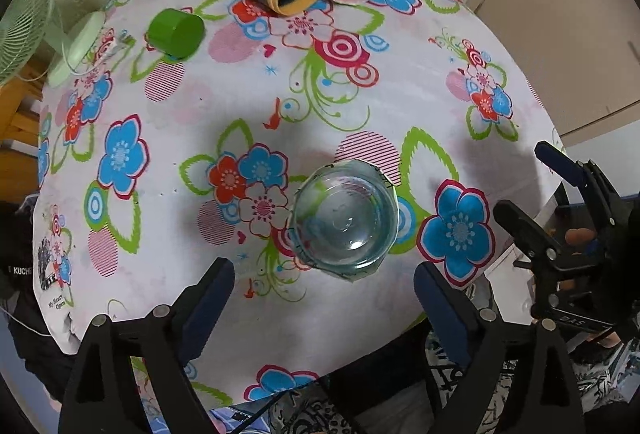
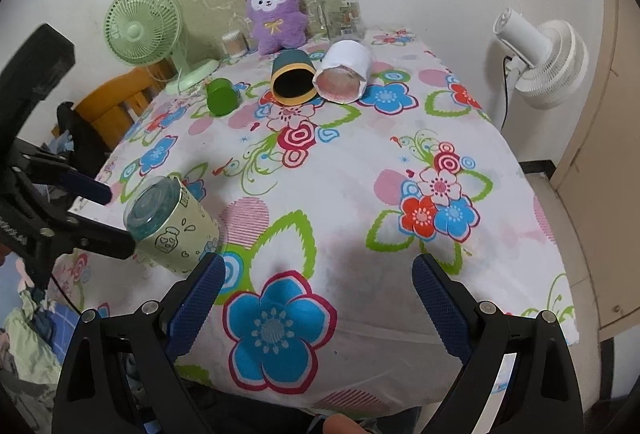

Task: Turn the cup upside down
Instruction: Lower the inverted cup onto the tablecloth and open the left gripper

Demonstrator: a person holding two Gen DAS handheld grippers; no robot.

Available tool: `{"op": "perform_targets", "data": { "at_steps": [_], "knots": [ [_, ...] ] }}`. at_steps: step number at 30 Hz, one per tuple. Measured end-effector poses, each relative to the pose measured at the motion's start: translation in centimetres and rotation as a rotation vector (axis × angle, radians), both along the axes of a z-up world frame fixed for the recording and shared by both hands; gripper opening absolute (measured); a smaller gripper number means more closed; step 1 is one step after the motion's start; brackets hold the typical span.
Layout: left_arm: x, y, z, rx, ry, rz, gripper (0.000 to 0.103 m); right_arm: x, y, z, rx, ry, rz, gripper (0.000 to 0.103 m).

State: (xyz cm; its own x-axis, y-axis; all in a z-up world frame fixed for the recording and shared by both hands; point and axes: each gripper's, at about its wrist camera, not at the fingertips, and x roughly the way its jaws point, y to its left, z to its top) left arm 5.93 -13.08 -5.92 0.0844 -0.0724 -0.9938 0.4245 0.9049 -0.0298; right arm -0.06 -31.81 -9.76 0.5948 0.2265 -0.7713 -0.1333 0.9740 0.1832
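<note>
I see the cup (image 2: pixel 172 224) standing with its base up on the table (image 2: pixel 360 162), near the front left edge. My left tool (image 1: pixel 324 298) hangs above it, wide open and holding nothing. My right tool (image 2: pixel 316 294) is also wide open and empty, over the blue flower beside the cup.

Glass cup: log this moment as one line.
cup base-up on table | left gripper open, above it | right gripper open, empty
</note>
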Motion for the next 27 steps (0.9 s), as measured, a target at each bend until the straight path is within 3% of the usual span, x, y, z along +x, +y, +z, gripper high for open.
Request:
{"op": "perform_targets", "data": {
  "at_steps": [3,7,16,27],
  "knots": [
    [-0.4,0.0,0.1,-0.007,-0.031,0.0,0.095,0.3,0.9,0.6,-0.052,-0.013,-0.006,0.103],
    [-0.5,0.1,0.4,-0.036,-0.093,0.025,0.096,0.6,2.2,1.4,-0.117,-0.052,0.002,0.103],
    [-1.8,1.7,2.6,-0.097,-0.188,0.072,0.097,1.1,3.5,3.4,-0.123,-0.098,0.004,0.103],
    [-3.0,3.7,5.8,-0.163,-0.29,0.126,0.097,1.4,5.2,8.0,-0.117,-0.205,0.003,0.103]
  ]
}}
